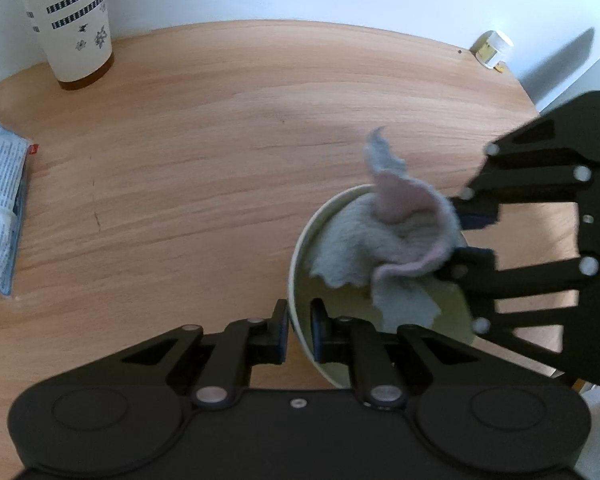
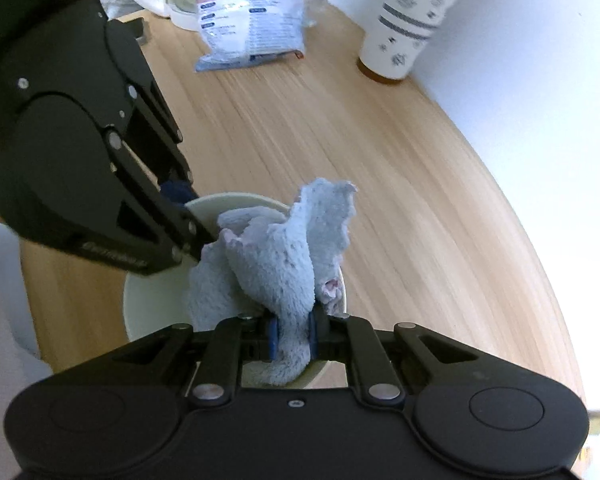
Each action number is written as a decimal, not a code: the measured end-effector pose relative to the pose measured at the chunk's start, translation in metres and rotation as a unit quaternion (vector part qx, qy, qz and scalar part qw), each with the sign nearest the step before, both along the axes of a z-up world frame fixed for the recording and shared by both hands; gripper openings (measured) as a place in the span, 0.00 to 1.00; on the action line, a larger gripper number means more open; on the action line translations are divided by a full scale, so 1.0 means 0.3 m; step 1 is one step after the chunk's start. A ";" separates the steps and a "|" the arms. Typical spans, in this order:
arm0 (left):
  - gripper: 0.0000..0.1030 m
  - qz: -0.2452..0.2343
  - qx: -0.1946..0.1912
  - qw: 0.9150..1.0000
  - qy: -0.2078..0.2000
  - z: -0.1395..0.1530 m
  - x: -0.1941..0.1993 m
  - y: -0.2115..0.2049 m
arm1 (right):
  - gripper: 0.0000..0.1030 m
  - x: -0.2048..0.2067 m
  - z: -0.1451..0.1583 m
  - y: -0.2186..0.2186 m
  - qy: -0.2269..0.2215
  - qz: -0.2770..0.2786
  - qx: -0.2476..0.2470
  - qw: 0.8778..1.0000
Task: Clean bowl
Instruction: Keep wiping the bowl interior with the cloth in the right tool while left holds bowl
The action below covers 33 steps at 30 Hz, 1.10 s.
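A pale cream bowl [image 1: 300,264] stands on the wooden table [image 1: 204,160]. My left gripper [image 1: 300,326] is shut on the bowl's near rim, one finger outside the wall and one inside. A fluffy grey cloth with a pink underside [image 1: 384,248] is bunched inside the bowl. My right gripper [image 1: 454,240] reaches in from the right and is shut on that cloth. In the right wrist view the cloth [image 2: 276,264] is pinched between the blue pads of the right gripper [image 2: 292,340] over the bowl [image 2: 156,308], and the left gripper [image 2: 192,216] clamps the far rim.
A patterned paper cup [image 1: 76,20] stands at the back left by the white wall. A printed plastic packet [image 1: 0,184] lies at the left edge. A small white jar [image 1: 494,48] sits at the back right. Behind the packet [image 2: 252,20] stand a white kettle and a glass.
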<state>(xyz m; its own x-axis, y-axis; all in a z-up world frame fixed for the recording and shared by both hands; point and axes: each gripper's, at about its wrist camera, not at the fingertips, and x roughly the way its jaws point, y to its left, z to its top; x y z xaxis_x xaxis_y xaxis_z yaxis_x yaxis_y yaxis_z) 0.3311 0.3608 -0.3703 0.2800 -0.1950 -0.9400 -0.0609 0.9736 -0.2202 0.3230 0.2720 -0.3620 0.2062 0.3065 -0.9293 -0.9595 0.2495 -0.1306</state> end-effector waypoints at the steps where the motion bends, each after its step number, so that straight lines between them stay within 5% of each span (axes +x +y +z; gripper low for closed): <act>1: 0.10 0.001 -0.002 1.000 0.000 0.000 -0.002 0.000 | 0.13 -0.002 0.010 -0.007 0.002 -0.004 -0.003 1.000; 8: 0.07 0.021 -0.022 1.000 0.003 0.002 0.002 0.012 | 0.16 -0.015 0.059 -0.047 0.048 -0.030 0.009 0.998; 15: 0.06 0.051 -0.034 0.998 0.006 0.003 -0.007 0.025 | 0.16 0.011 -0.019 -0.030 0.182 -0.065 0.041 0.980; 19: 0.06 0.061 -0.039 0.997 0.007 0.004 -0.013 0.032 | 0.16 0.046 -0.012 -0.053 0.247 -0.105 0.068 0.961; 26: 0.06 0.076 -0.047 0.996 0.011 0.004 -0.022 0.035 | 0.17 0.106 -0.061 -0.136 0.357 -0.201 0.124 0.904; 30: 0.06 0.071 -0.045 0.996 0.013 0.006 -0.021 0.026 | 0.16 0.091 -0.105 -0.118 0.355 -0.209 0.121 0.903; 33: 0.07 0.071 -0.045 0.996 0.015 0.007 -0.019 0.021 | 0.17 0.071 -0.120 -0.070 0.322 -0.200 0.107 0.919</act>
<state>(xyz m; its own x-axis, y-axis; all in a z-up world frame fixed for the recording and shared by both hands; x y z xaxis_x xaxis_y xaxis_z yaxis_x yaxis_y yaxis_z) 0.3254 0.3672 -0.3683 0.2824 -0.2396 -0.9289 -0.2054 0.9308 -0.3025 0.3444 0.2511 -0.3981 -0.2295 0.5154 -0.8257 -0.6461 0.5538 0.5252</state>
